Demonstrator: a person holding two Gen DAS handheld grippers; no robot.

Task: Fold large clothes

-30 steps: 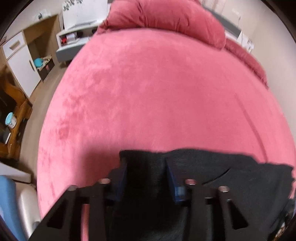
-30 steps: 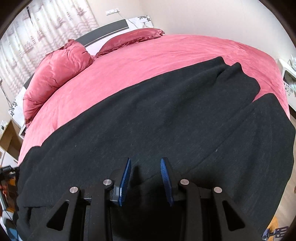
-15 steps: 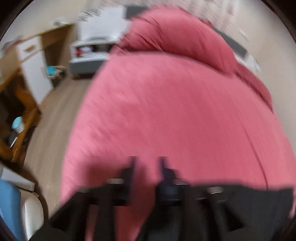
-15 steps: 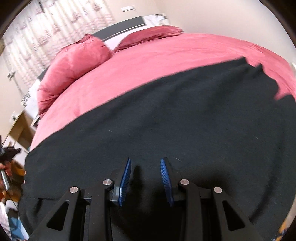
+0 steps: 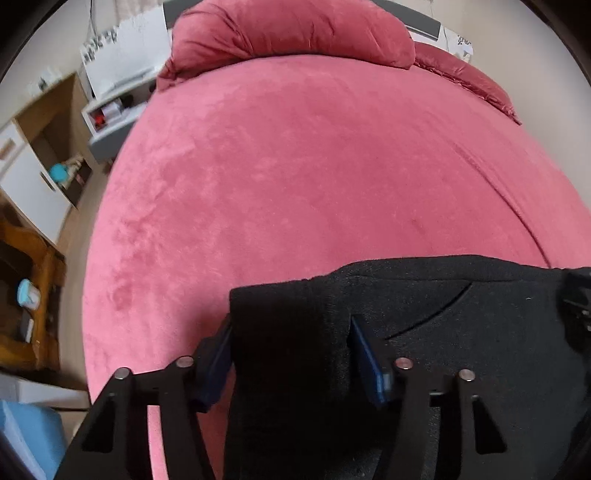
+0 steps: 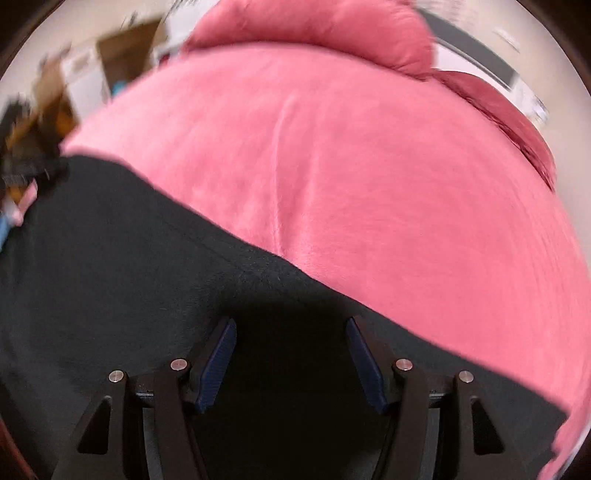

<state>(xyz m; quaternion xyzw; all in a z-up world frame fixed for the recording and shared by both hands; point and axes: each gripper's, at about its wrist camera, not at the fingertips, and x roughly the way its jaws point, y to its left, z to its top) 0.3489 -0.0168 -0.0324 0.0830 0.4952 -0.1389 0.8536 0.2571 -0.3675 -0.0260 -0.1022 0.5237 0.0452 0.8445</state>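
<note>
Two claws hang over one black garment (image 5: pixel 461 332) that lies across the near end of a pink bed (image 5: pixel 295 166). In the left view the garment's folded corner is right under me, its far edge running off to the right with a curved seam beside my right finger.

The left gripper (image 5: pixel 290 332) has just been closing. Its jaws stand about half spread, and the corner of the garment fills the gap between them. The left pad (image 5: pixel 218 362) sits against the cloth's straight side edge, with pink bed beyond it. I cannot tell whether the pads press the cloth.

The right gripper (image 6: pixel 290 328) has just been opening. Its jaws are spread wide above the cloth, with only shadowed cloth showing between them and the blue pads clear of it. This view is smeared by motion. Here the garment runs from the far left to the lower right, its far edge slanting across the bed.

A plump pink pillow (image 5: pixel 288 29) lies at the head of the bed, with a flatter one (image 5: pixel 469 77) to its right. Left of the bed stand a white shelf (image 5: pixel 110 110) and a white panel (image 5: pixel 122 48) with dark print, too blurred to read. A wooden table (image 5: pixel 37 295) carries a pale blue cup (image 5: pixel 27 293).
</note>
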